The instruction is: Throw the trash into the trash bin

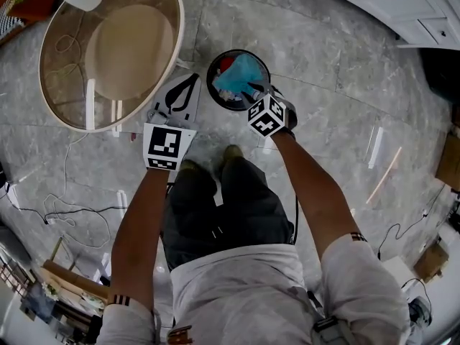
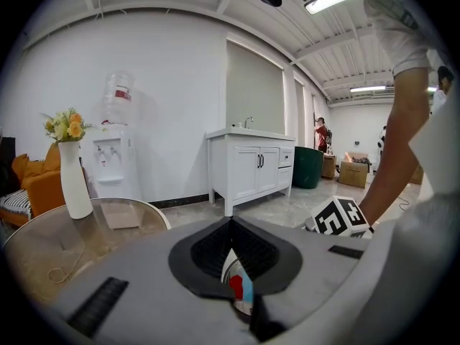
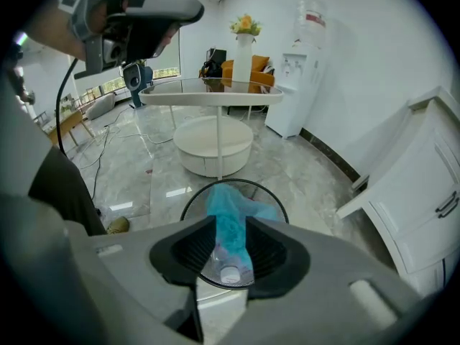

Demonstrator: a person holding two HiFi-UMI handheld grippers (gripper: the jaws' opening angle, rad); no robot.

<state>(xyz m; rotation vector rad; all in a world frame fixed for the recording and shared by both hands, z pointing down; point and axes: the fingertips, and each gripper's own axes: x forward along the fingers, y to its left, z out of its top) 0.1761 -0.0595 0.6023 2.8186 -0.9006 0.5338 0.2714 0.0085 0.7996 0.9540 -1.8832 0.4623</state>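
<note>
The black round trash bin point(image 1: 210, 85) stands on the marble floor in front of my feet, with a blue bag point(image 1: 237, 76) and something red inside. My right gripper point(image 1: 253, 94) hangs steeply down over its near rim. In the right gripper view the jaws of the right gripper point(image 3: 230, 225) stand apart; the blue bag point(image 3: 228, 210) and a clear bottle with a white cap point(image 3: 230, 273) show in the gap, above the trash bin point(image 3: 190, 198). To the left of the bin, my left gripper point(image 1: 192, 80) point(image 2: 230, 221) is shut on a small white, red and blue wrapper point(image 2: 237, 284).
A round glass table point(image 1: 50, 63) with a white base stands at the left, a white vase point(image 2: 72, 185) on it. A white cabinet point(image 1: 402, 6) is at the far right, a water dispenser point(image 2: 115, 149) by the wall. Cables point(image 1: 65, 207) lie on the floor.
</note>
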